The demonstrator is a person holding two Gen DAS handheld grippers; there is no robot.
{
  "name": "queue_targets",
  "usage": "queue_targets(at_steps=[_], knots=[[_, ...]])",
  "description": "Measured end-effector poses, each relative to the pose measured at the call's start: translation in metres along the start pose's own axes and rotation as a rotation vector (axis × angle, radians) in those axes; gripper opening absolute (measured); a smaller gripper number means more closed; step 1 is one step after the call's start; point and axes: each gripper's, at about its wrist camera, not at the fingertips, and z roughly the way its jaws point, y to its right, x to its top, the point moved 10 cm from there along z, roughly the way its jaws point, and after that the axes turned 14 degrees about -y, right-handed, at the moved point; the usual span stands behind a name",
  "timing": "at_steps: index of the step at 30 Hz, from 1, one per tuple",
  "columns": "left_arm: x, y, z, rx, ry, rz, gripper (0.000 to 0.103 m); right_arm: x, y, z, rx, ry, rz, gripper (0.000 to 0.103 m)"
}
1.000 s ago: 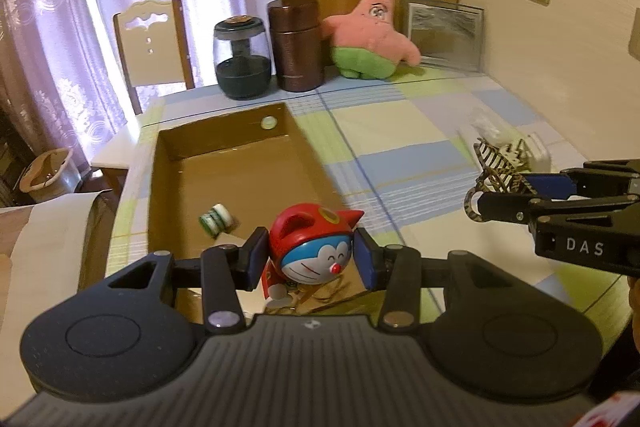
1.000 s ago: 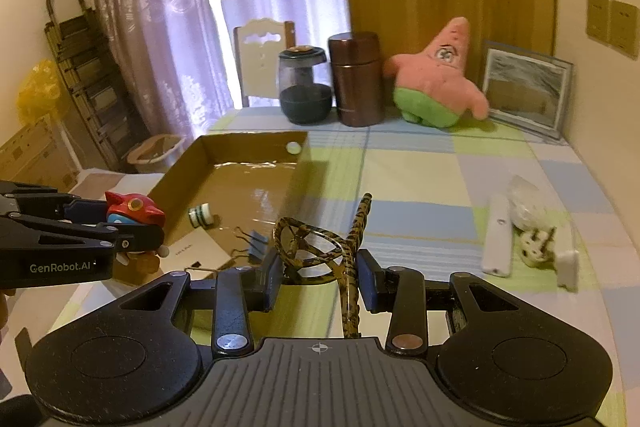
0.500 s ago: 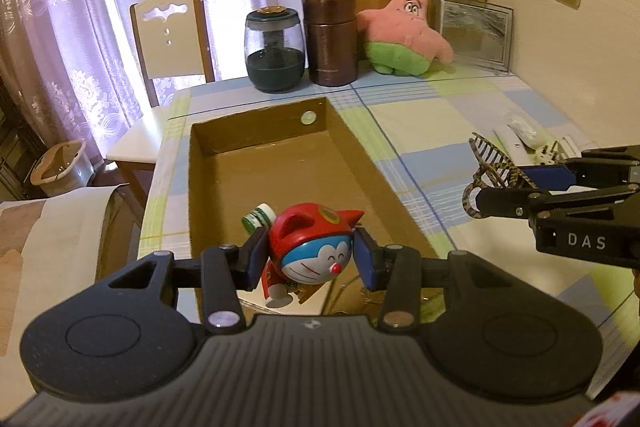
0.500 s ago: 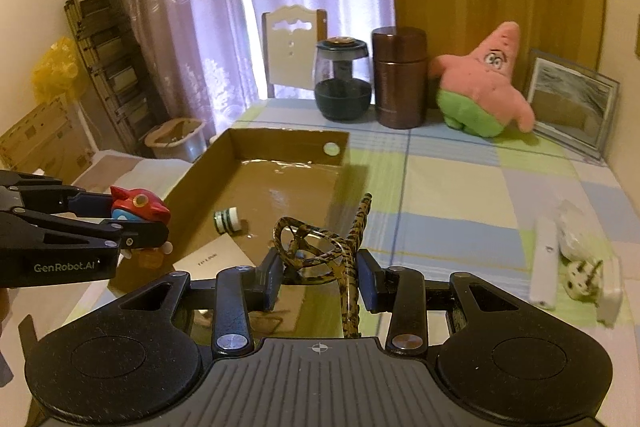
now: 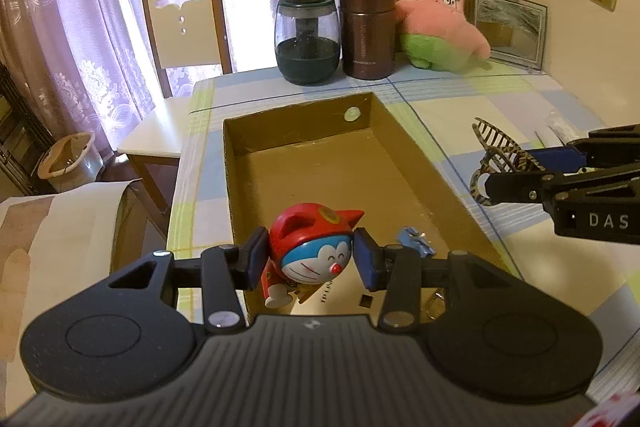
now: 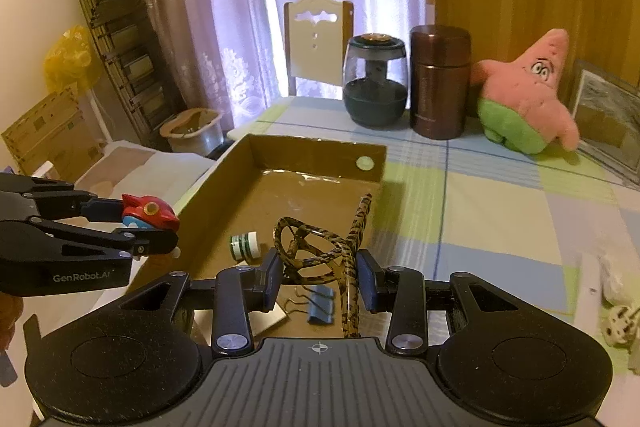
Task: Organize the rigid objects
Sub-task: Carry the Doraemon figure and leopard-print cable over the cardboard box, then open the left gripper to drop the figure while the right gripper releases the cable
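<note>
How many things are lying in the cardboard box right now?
3: a small green-and-white bottle, a blue binder clip and a white card, all at its near end. The tongs may hide more.

My left claw (image 5: 310,259) is clamped on the cat-robot figurine (image 5: 314,253) (red helmet, blue-white face, tilted to one side), held over the near end of the cardboard box (image 5: 404,143). My right claw (image 6: 318,277) grips the leopard-print hair claw clip (image 6: 320,247), teeth splayed, above the box's right wall. Inside the box: small green-and-white bottle (image 6: 244,245) on its side mid-floor, blue binder clip (image 6: 321,309) and a white card (image 6: 266,319) at the near end.
</note>
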Motion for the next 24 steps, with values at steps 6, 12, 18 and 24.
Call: queue_targets(at_steps=[6,12,18,24], knots=[[0.0,-0.005,0.015,-0.007,-0.024,0.005,0.04,0.003,-0.004,0.019,0.01,-0.03,-0.009,0.036],[-0.011,-0.004,0.026,-0.01,-0.053,0.013,0.04,-0.003,-0.007,0.032,0.019,-0.057,-0.007,0.036],[-0.018,-0.002,0.034,-0.019,-0.076,0.012,0.04,-0.01,-0.008,0.038,0.026,-0.073,0.001,0.036],[-0.011,-0.004,0.027,-0.008,-0.042,0.001,0.048,-0.01,-0.005,0.038,0.023,-0.076,0.007,0.036]])
